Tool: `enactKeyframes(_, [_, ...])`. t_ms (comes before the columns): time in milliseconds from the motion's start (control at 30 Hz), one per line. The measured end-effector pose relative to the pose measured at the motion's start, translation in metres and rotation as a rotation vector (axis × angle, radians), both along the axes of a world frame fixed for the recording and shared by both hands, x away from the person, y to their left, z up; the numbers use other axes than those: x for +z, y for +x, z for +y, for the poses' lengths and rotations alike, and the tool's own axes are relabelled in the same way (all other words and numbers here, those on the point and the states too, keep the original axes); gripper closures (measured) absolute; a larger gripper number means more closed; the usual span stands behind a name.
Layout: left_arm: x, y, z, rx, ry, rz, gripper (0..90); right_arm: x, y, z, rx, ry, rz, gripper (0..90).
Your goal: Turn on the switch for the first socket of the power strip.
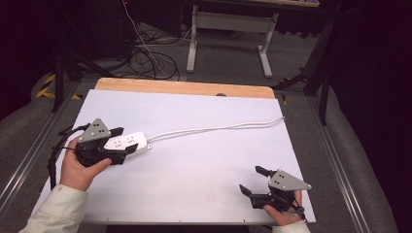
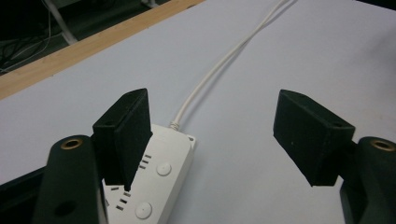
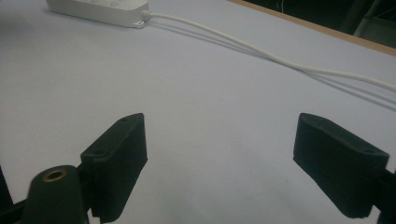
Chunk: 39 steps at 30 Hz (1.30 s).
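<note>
Power strip (image 1: 127, 142) lying lengthwise toward the cord (image 1: 218, 127), at the spread, empty left gripper (image 1: 124, 141); right gripper (image 1: 252, 180) well apart, likewise spread and empty.

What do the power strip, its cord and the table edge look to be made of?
Power strip: probably moulded white plastic with a smooth, slightly glossy shell, rounded corners and round buttons. Cord: likely white plastic-sheathed cable, since it lies in soft curves. Table edge: looks like light wood or wood veneer, tan with a dull finish; the white sheet over it is matte, its material unclear.
</note>
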<state>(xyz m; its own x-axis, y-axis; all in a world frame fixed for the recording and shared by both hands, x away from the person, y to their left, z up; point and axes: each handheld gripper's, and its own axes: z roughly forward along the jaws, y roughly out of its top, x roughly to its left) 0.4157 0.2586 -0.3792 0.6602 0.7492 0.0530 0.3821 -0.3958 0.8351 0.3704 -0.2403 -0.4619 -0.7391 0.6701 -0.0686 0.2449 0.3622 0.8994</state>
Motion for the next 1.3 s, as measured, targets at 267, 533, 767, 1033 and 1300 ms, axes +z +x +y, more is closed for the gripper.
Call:
enactKeyframes(267, [-0.003,0.008,0.0,0.003,0.022,0.033,42.6,0.0,0.0,0.0,0.001,0.001,0.003,17.9])
enactKeyframes(533, [-0.007,0.02,0.004,0.01,0.009,0.087,85.6,0.0,0.0,0.0,0.001,-0.002,0.002,17.9])
enactKeyframes(767, [-0.01,0.028,0.006,-0.021,-0.006,0.127,90.0,-0.001,0.0,0.0,0.004,-0.001,0.002,17.9])
enactKeyframes(1033, [-0.018,0.039,0.002,0.031,0.05,0.182,90.0,-0.001,0.0,0.0,0.004,-0.004,0.0,17.9])
enactKeyframes(1300, [-0.028,0.053,0.001,0.086,0.08,0.238,90.0,-0.001,0.0,0.0,0.001,-0.004,0.001,17.8])
